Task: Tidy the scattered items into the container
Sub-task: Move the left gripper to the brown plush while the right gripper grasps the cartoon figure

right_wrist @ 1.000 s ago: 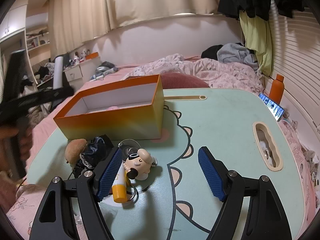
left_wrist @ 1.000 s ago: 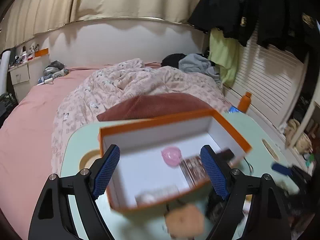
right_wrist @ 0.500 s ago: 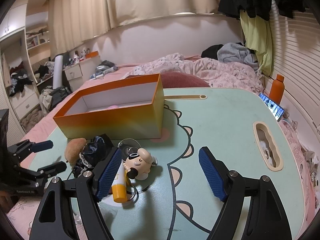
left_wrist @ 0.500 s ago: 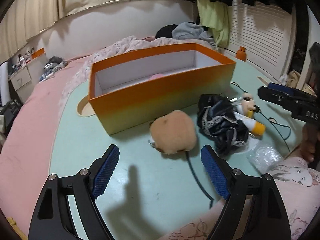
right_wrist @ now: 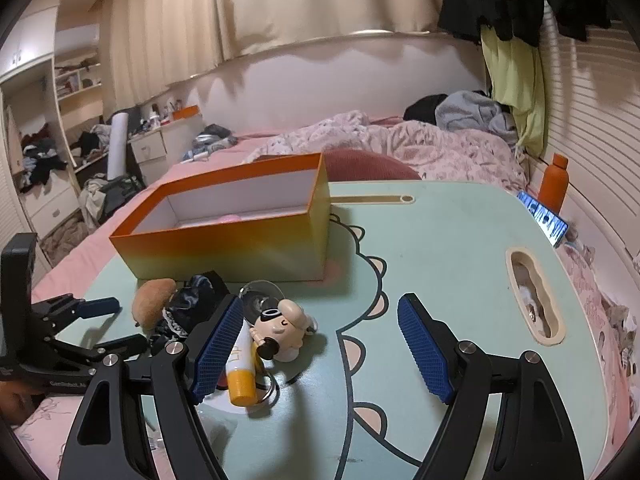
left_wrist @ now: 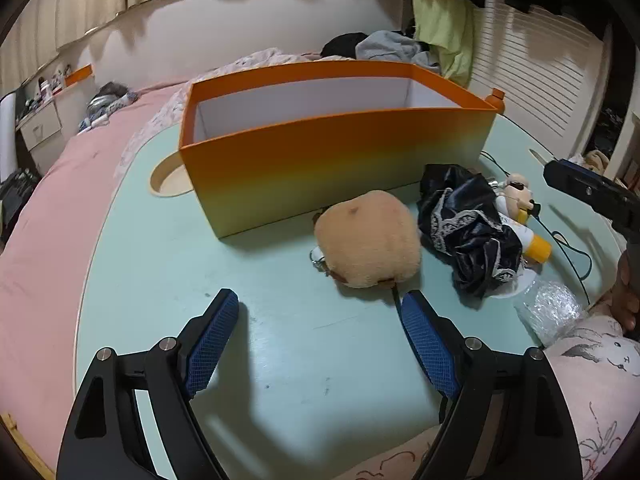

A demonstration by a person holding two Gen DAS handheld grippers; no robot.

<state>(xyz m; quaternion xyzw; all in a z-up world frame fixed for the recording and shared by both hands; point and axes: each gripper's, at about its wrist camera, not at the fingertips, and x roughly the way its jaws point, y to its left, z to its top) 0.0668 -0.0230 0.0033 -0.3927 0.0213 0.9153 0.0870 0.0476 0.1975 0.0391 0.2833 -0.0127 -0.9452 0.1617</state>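
The orange box (left_wrist: 336,168) stands open-topped on my pale green table (left_wrist: 168,264), something pink (barely visible over the rim) lying on its white floor. Just before its near wall sit the scattered items: a tan plush toy (left_wrist: 368,246), a crumpled black lace-trimmed cloth (left_wrist: 468,224) beside it, then a cartoon figurine (right_wrist: 280,328) and a yellow-capped tube (right_wrist: 240,364), the tube touching the figurine. My left gripper (left_wrist: 320,336) hovers low over the table just short of the plush, jaws spread wide and holding nothing. My right gripper (right_wrist: 320,344) also stands open and empty, its left pad beside the tube. Behind the table lies a bed with a rumpled pink quilt (right_wrist: 400,144).
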